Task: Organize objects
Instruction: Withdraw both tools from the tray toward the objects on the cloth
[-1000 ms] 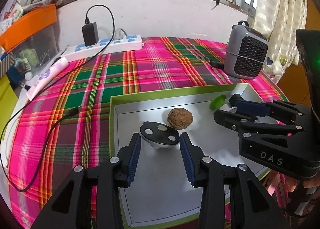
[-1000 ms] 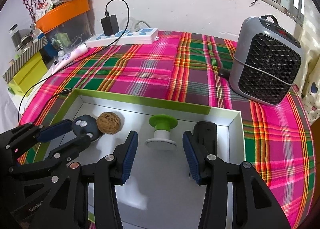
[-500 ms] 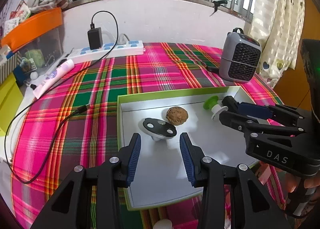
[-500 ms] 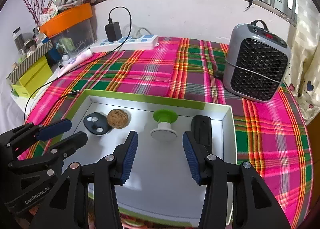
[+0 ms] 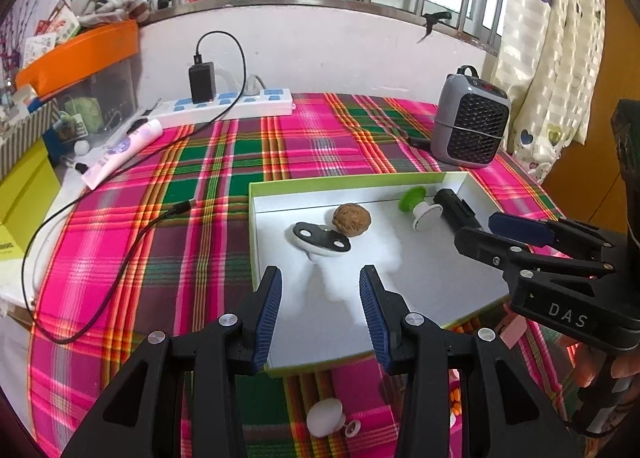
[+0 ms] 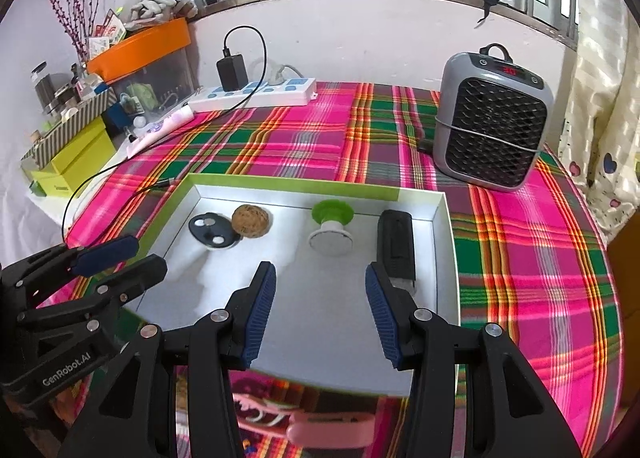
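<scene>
Jaws apart, both grippers; black remote (image 6: 395, 248) lengthwise along tray's (image 6: 447, 258) right wall.

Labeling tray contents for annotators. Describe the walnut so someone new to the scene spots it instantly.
Find the shallow green-rimmed tray on the plaid cloth. Along its far wall sits a row of four items; the walnut is second from the left, touching the black oval disc with silver dots and well apart from the green-topped spool. It is the only round, brown, wrinkled thing there.
</scene>
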The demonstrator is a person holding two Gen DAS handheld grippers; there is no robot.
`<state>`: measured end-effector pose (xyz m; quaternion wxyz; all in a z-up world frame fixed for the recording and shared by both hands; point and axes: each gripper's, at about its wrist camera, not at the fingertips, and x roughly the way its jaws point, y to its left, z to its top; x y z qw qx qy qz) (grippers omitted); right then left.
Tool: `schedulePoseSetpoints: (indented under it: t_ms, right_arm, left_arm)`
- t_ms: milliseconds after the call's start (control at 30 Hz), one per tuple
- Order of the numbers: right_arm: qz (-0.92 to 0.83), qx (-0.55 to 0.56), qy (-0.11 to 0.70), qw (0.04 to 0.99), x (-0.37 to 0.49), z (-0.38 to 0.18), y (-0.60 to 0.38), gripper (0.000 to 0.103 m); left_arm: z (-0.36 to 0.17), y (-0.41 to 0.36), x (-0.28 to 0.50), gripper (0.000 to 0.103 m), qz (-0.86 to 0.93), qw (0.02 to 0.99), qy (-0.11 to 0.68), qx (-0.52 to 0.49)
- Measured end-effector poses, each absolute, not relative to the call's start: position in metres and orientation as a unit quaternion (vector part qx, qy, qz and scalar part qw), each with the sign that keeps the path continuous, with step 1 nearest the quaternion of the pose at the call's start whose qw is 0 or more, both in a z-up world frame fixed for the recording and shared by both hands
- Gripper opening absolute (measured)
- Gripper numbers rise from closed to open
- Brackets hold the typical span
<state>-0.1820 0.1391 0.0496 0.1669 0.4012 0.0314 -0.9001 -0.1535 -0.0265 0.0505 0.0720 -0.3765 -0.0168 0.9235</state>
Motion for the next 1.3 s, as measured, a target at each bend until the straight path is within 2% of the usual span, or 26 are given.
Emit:
schedulePoseSetpoints:
  t_ms: [733, 1067, 1300]
  right_arm:
    - [-0.912, 0.376, 0.019, 0.162, -0.123, 0.055, 0.161, 0.048]
    - [-0.914, 0.374, 0.021, 0.155, -0.103, 0.047, 0.173, 0.048]
    - [-0.915, 0.374, 0.015, 0.152, -0.098, 0.045, 0.178, 0.048]
  left_arm:
    - [0.042, -0.046, -0.103, 0.040, 0.923, 0.074, -0.035, -0.376]
    - [0.023, -0.050, -0.087, 0.047, 0.913, 0.086, -0.053, -0.396]
    - [0.016, -0.044, -0.088, 0.048, 0.908, 0.093, -0.055, -0.405]
